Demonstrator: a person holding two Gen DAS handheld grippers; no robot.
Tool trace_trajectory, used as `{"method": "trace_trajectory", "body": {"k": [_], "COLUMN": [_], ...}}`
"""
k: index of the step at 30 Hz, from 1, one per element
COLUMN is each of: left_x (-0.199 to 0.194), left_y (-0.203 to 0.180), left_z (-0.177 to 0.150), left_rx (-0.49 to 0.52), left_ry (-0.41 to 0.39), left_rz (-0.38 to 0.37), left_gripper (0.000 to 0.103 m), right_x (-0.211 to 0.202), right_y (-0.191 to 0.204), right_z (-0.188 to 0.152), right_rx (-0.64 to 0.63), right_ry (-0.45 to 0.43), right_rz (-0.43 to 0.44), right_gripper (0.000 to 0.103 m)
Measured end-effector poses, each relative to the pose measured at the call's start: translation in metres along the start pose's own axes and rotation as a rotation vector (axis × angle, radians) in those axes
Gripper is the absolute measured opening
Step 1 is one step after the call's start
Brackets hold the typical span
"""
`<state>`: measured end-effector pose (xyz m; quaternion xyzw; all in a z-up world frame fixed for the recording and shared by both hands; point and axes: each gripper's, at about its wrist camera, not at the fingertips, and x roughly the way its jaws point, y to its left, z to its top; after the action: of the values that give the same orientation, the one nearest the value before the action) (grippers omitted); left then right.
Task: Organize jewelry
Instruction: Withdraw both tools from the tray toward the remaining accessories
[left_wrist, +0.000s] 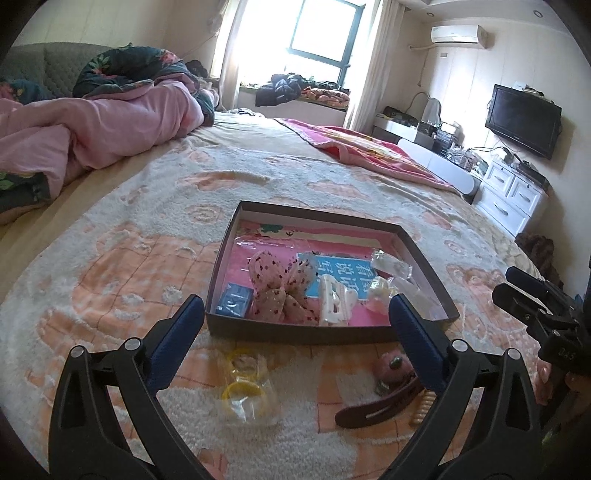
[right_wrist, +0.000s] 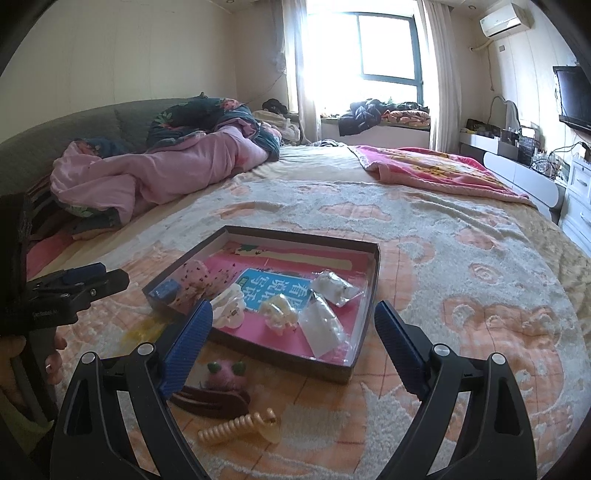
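A shallow dark box (left_wrist: 303, 334) (right_wrist: 364, 295) lies on the bed, holding a pink dotted scrunchie (left_wrist: 280, 291), a white claw clip (left_wrist: 334, 301) (right_wrist: 231, 306), a small blue box (left_wrist: 233, 300) and clear bags with pale pieces (right_wrist: 321, 325). In front of it lie yellow bangles in a clear bag (left_wrist: 245, 387), a brown hair clip with a pink pom (left_wrist: 380, 398) (right_wrist: 218, 395) and a gold spiral hair tie (right_wrist: 236, 424). My left gripper (left_wrist: 295, 321) is open above the bangles. My right gripper (right_wrist: 295, 325) is open over the box's near edge, holding nothing.
The bed wears a cream and peach towel blanket (left_wrist: 147, 229). A pink quilt (left_wrist: 92, 136) is heaped at the left, a pink blanket (left_wrist: 369, 147) at the far right. White drawers (left_wrist: 513, 195) and a TV (left_wrist: 524, 120) stand by the right wall.
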<state>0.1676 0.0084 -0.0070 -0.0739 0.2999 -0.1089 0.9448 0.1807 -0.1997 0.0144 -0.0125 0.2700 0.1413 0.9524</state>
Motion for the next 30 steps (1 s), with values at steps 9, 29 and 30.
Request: {"method": "trace_trajectory", "body": {"k": [9, 29, 30], "left_x": [-0.012, -0.013, -0.011], "left_y": [-0.008, -0.023, -0.025], "left_z": [-0.01, -0.041, -0.043], "left_rx": [0.025, 0.106, 0.119], "left_ry": [-0.001, 0.069, 0.082], "left_rz": [-0.012, -0.032, -0.037], "left_gripper": [0.091, 0.091, 0.091], "right_x": [-0.011, -0.019, -0.018], "right_y": [0.01, 0.013, 0.013], "right_z": [-0.017, -0.051, -0.052], "right_rx": [-0.026, -0.042, -0.046], "right_ry": [0.024, 0.08, 0.086], "right_rz": [0.014, 0.025, 0.025], "right_gripper": [0.087, 0.087, 0.086]}}
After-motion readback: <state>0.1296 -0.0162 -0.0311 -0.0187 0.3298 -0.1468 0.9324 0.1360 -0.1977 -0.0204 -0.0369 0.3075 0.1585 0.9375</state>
